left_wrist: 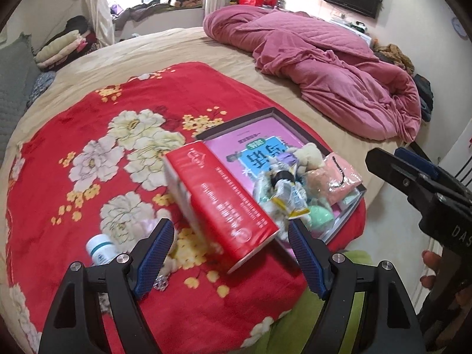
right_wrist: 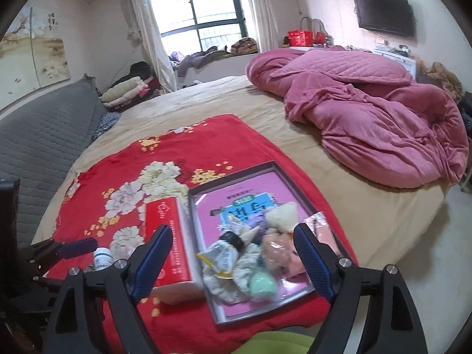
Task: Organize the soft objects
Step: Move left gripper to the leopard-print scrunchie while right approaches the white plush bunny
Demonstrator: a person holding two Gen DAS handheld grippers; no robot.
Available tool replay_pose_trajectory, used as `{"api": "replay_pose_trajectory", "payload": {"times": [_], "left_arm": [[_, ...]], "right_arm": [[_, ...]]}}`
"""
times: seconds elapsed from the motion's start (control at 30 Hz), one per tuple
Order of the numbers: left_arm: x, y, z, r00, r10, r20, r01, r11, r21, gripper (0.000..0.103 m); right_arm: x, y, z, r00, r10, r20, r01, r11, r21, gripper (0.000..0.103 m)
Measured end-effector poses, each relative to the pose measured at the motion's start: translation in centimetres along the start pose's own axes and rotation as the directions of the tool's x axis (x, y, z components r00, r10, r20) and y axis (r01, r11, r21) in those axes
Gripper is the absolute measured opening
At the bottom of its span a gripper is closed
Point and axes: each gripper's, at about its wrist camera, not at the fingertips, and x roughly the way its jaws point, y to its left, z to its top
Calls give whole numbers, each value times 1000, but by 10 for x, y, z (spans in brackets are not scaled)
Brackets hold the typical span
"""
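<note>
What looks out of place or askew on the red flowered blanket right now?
The tall red carton lies tipped on its side beside the shallow grey tray instead of standing. A small white bottle also lies loose on the red flowered blanket, away from the soft toys piled in the tray's near end.

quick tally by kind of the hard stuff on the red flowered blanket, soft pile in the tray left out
Boxes: 1, the red box lying on its side.
Trays: 1, the dark-rimmed tray that holds the soft pile.
Bottles: 1, the white bottle beside the box.
Booklets: 1, the pink booklet flat in the tray.
Total: 4
</note>
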Motion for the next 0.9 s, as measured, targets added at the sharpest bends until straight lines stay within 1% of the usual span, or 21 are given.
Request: {"api": "replay_pose_trajectory", "payload": {"times": [0.23,0.47,0.7,0.9], "left_arm": [[-19,26,-17,1000,9,12,-9,999,-40,81],[-37,57,-32,999,36,25,-34,996,-83,81],[-50,90,-47,997,62,34,-56,988,-142,81],[-63,126,-59,994,108,33,-99,974,-205,81]], "right_arm": [[-9,31,1,1000,10,5,-10,999,-36,85],[-14,61,2,1000,21,11,-20,995,-98,85],[-12,91,2,998,60,5,-58,987,-147,85],[-7,118,-2,995,104,-8,-103,975,-197,85]]}}
